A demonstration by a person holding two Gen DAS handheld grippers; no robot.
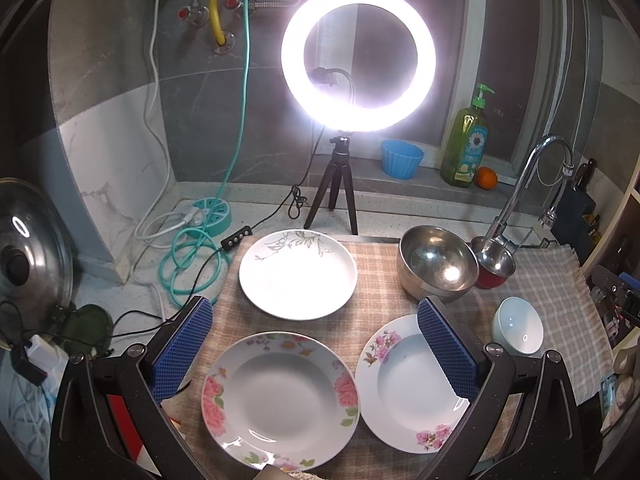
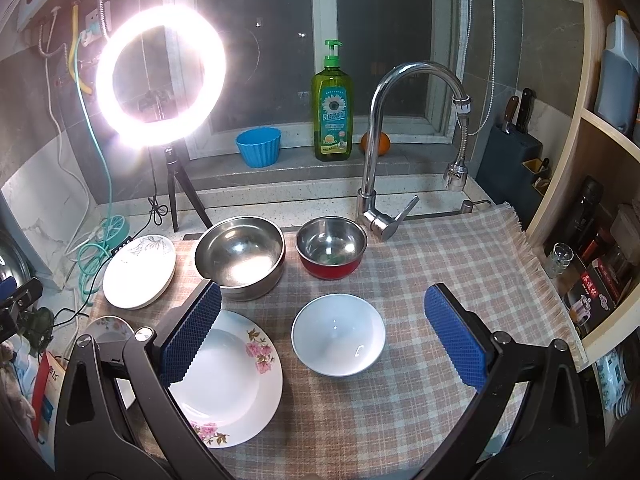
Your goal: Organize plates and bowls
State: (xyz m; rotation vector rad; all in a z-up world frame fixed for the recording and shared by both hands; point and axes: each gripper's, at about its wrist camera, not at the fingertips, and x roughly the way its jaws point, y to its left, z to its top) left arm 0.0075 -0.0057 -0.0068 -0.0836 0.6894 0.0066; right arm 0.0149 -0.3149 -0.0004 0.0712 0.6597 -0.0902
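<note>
On the checked cloth lie three plates: a white plate with a green leaf pattern at the back, a plate with large pink flowers in front, and a plate with small pink flowers to its right. A large steel bowl, a red-sided steel bowl and a white bowl stand right of them. My left gripper is open above the plates. My right gripper is open above the white bowl.
A lit ring light on a tripod stands behind the cloth, with cables to its left. A tap, a green soap bottle, a blue cup and an orange are at the back. Shelves stand at right.
</note>
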